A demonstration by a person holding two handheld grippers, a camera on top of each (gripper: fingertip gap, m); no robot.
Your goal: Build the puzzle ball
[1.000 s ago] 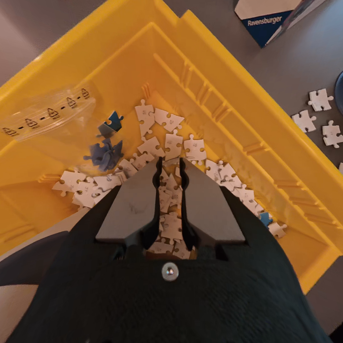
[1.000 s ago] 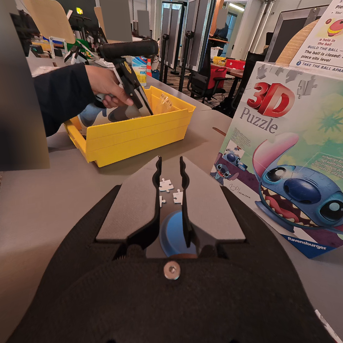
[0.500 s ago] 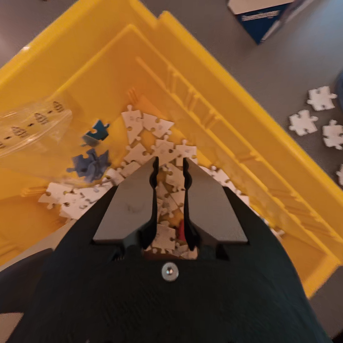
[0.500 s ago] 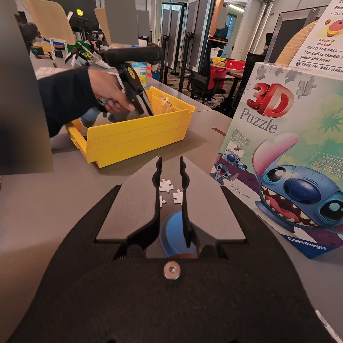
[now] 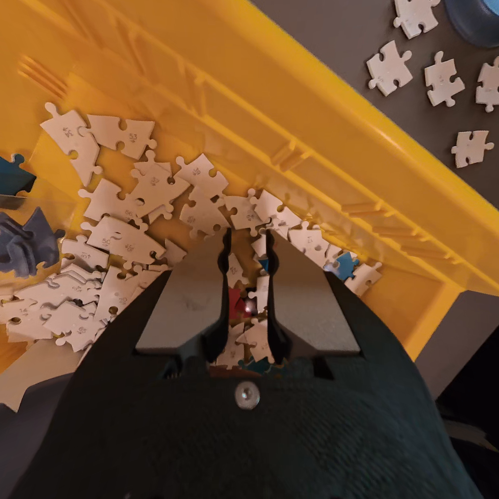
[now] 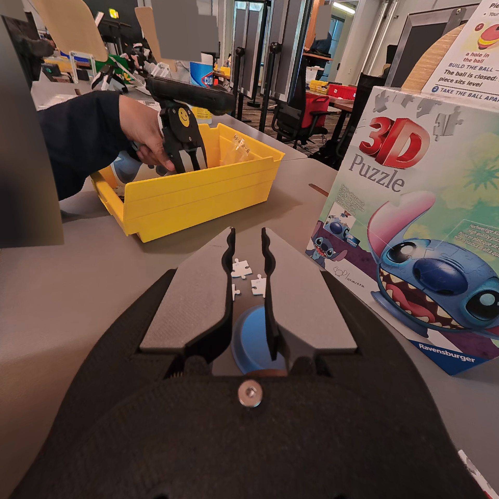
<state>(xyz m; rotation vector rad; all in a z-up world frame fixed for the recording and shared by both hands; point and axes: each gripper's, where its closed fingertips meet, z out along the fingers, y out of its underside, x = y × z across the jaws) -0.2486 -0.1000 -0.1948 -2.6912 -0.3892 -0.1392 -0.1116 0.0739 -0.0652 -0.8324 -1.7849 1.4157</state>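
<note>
In the middle of the left wrist view, the left gripper (image 5: 247,235) reaches down into a yellow bin (image 5: 283,118), jaws parted and holding nothing, their tips just over a heap of puzzle pieces (image 5: 151,189). Most pieces lie white side up and crowd against the bin's long wall, which runs from the upper left to the lower right of the frame. A red piece (image 5: 235,299) shows in the gap between the jaws, and a blue piece (image 5: 345,266) lies just right of the right jaw by the wall. At the left edge sits a clump of grey-blue pieces (image 5: 27,243) inside a clear bag (image 5: 35,199). Outside the bin, at the upper right, loose white pieces (image 5: 388,68) lie apart on the grey worktop (image 5: 337,32), near the rim of a blue dish (image 5: 475,24).

In the right wrist view, the right gripper (image 6: 248,232) hangs over the worktop (image 6: 81,283), jaws released and empty. Between them show a few white pieces (image 6: 241,267) and, nearer the camera, the dish (image 6: 252,334). The bin (image 6: 194,194) stands in the upper middle, with a hand (image 6: 143,135) holding the left gripper (image 6: 190,162) down inside it. At the right of the frame stands the puzzle box (image 6: 421,229), upright, with a printed card (image 6: 475,54) behind it.
</note>
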